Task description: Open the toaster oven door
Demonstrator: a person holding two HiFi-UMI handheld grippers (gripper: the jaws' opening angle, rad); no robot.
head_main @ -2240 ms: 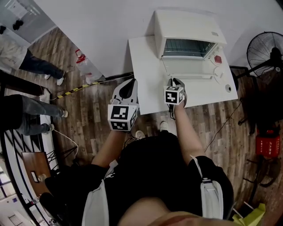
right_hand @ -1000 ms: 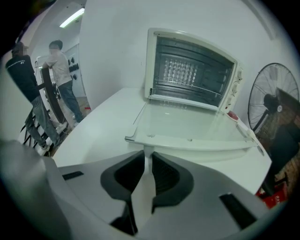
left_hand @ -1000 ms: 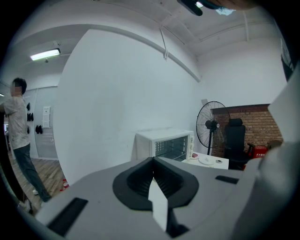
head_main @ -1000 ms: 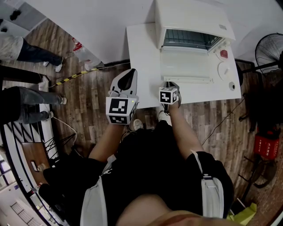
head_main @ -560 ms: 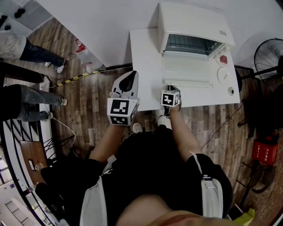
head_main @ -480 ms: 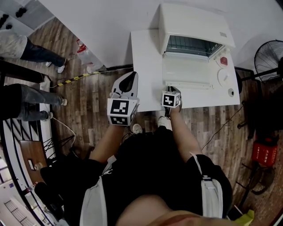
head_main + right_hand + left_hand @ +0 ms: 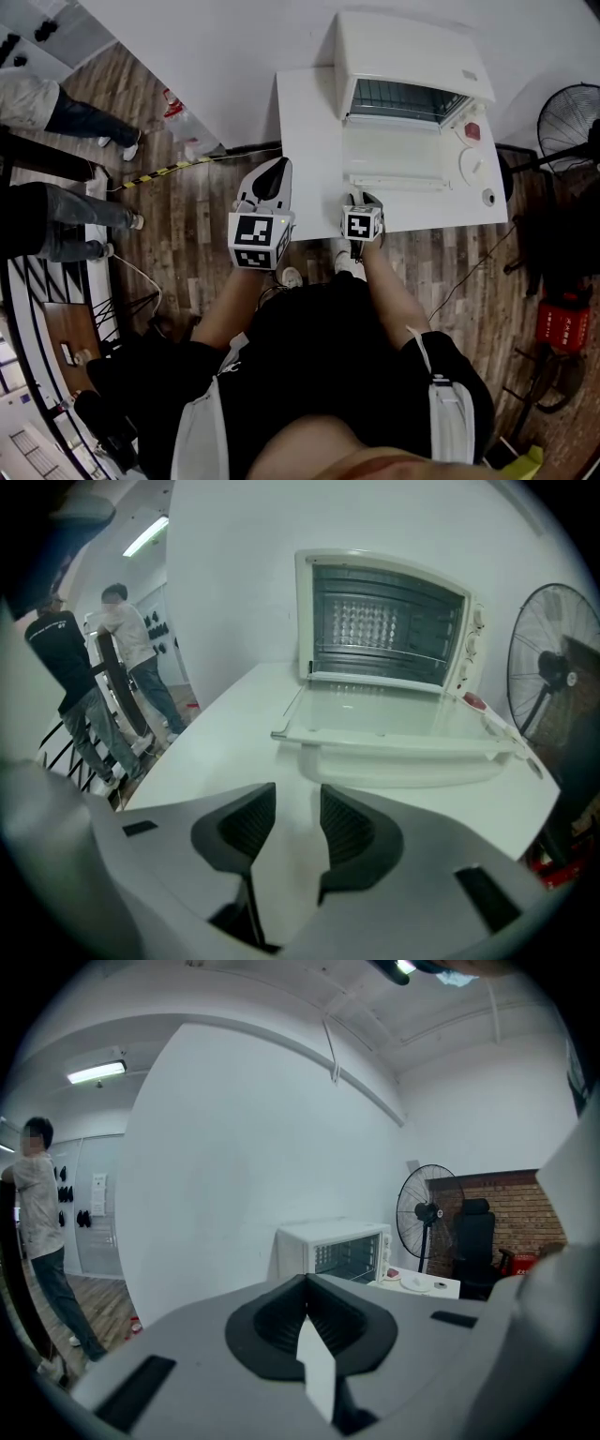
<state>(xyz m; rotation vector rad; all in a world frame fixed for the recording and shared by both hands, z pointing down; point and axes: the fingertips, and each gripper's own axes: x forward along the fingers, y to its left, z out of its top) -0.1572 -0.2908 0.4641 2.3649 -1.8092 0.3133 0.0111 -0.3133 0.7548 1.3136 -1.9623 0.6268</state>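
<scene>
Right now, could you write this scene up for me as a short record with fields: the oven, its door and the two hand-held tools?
Appliance: white toaster oven at the back of a white table
Door: white-framed door folded down flat, fully open
Right gripper: jaws opening, nothing between them, just in front of the lowered door
Left gripper: jaws together, empty, held off the table's left side
Nearby: black pedestal fan to the right of the table
</scene>
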